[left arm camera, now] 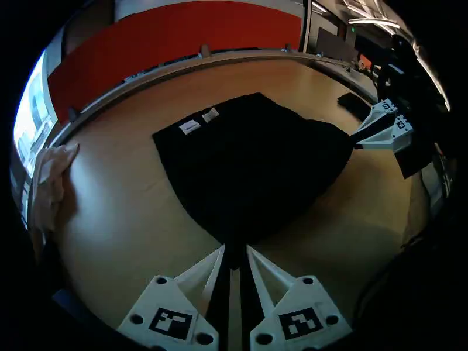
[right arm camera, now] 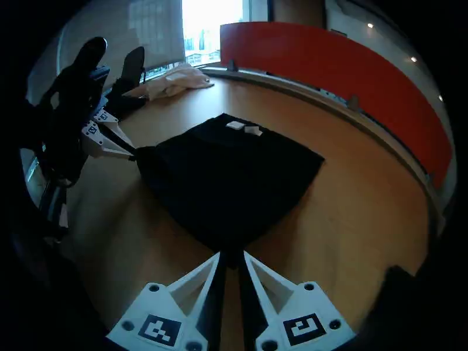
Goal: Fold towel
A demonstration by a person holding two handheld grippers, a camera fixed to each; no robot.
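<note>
A black towel [left arm camera: 251, 158] [right arm camera: 228, 175] lies on a wooden table [left arm camera: 117, 205] [right arm camera: 362, 193], partly lifted at two near corners, with white labels [left arm camera: 199, 121] [right arm camera: 244, 128] at its far edge. In the left gripper view my left gripper [left arm camera: 235, 248] is shut on one corner at the bottom centre. My right gripper [left arm camera: 355, 140] pinches another corner at the right. In the right gripper view the right gripper [right arm camera: 232, 254] is shut on its corner, and the left gripper [right arm camera: 131, 153] holds the towel's left corner, a person's dark sleeve behind it.
A crumpled beige cloth [left arm camera: 50, 181] [right arm camera: 175, 82] lies at the table's far edge near a window. A red partition [left arm camera: 175, 41] [right arm camera: 339, 64] runs along the table's back rim. A small dark flat object [left arm camera: 354, 105] rests beyond the right gripper.
</note>
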